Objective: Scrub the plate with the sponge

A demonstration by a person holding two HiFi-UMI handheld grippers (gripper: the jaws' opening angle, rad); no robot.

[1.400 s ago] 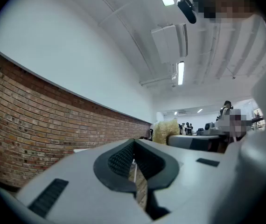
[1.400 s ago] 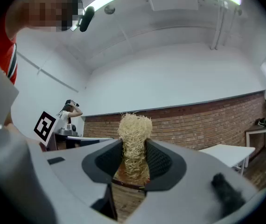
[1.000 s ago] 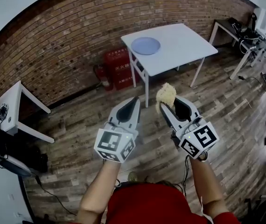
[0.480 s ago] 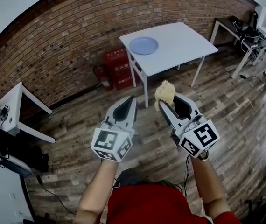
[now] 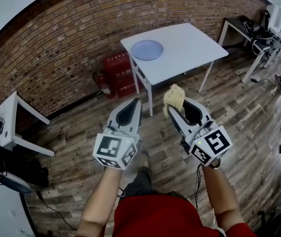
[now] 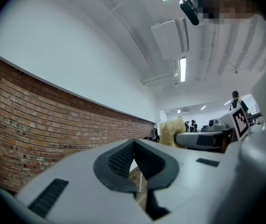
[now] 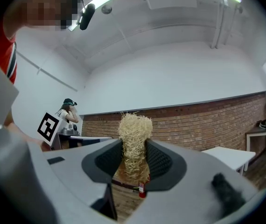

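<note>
on the white table sits the blue plate; right gripper clamps the sponge, left gripper closed.

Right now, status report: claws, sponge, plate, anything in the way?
Left claw shut, empty. Right claw shut on sponge. Plate on white table ahead, not yet reached. Wood floor between; red crates beside table.

A white surface stands on the wooden floor. One pale blue plate lies flat on it, near its left-hand corner in the head view.
</note>
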